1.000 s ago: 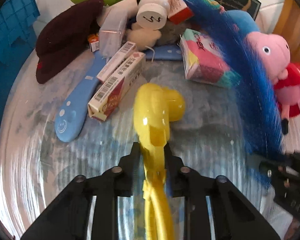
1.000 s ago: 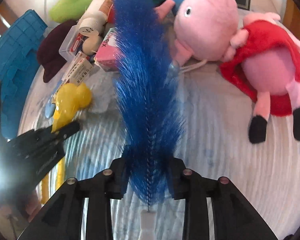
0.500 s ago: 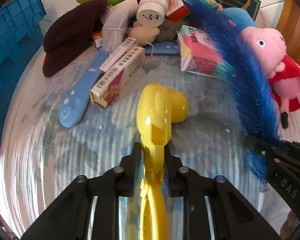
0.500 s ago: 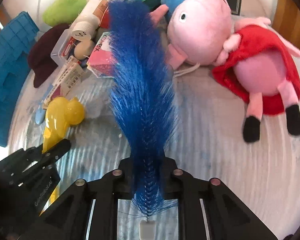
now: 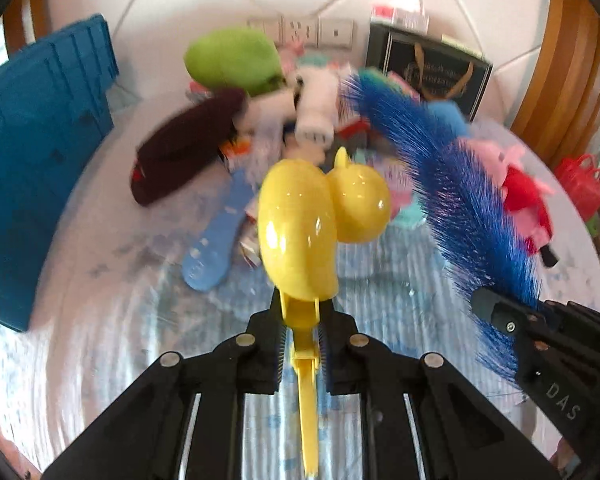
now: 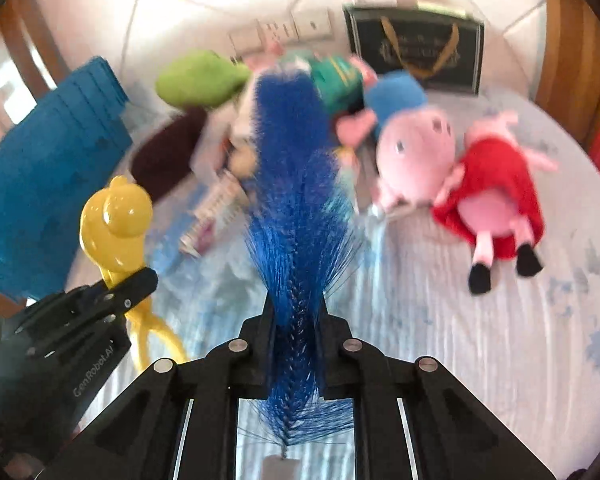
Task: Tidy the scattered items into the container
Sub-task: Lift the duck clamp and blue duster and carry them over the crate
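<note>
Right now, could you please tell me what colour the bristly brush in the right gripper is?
Bright blue; the brush shows best in the right wrist view.

I count two grippers, my left gripper (image 5: 300,344) and my right gripper (image 6: 296,340). I see one yellow duck toy (image 5: 300,224) and one blue fluffy brush (image 6: 296,184). There are two pink pig dolls, one (image 6: 414,160) at twelve o'clock and one (image 6: 496,192) at two o'clock. I see one blue crate (image 5: 32,152), at nine o'clock.
</note>
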### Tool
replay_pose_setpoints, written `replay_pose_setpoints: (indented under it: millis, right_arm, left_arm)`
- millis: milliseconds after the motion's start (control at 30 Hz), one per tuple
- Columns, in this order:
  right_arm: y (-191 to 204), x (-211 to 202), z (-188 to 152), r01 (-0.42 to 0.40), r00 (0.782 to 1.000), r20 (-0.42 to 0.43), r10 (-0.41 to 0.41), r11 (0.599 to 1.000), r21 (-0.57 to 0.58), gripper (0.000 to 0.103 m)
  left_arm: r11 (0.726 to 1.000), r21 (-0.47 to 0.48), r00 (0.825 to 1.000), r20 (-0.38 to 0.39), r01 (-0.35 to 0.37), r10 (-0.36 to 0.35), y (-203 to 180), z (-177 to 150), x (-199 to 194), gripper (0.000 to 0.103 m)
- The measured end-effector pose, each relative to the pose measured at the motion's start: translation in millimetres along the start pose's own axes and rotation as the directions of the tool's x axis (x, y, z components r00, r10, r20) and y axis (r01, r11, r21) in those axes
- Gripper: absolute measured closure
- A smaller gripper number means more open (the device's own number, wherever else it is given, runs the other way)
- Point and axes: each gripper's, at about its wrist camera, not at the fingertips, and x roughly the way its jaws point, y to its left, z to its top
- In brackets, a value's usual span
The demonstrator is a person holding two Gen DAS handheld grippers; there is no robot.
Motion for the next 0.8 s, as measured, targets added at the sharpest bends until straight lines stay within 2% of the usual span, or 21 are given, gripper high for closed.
replay_pose_setpoints:
  millis: [167, 467, 600, 800]
  right_arm:
    - [32, -42, 14, -0.010, 0.995, 0.096, 0.013, 0.999, -0.031, 0.089]
    - [96, -95, 30, 0.009, 0.974, 0.228, 0.008, 0.998, -0.070, 0.089]
    - [120, -110, 37, 0.014, 0.964, 0.266, 0.013, 0.995, -0.097, 0.089]
    - [144, -122, 47, -0.006, 0.957, 0.286, 0.051, 0.988, -0.155, 0.089]
  left_arm:
    - [1.000, -0.006, 0.996, 0.088, 0.019, -0.018, 24, 18, -35, 0.089]
    - [0.999, 0.015, 0.971, 0.236, 0.034, -0.036, 66, 40, -104, 0.089]
    - [1.000, 0.011, 0.961, 0.275, 0.027, -0.029, 85, 44, -126, 0.089]
    - [0.999, -0.035, 0.946, 0.324, -0.010, 0.021, 105, 45, -153, 0.089]
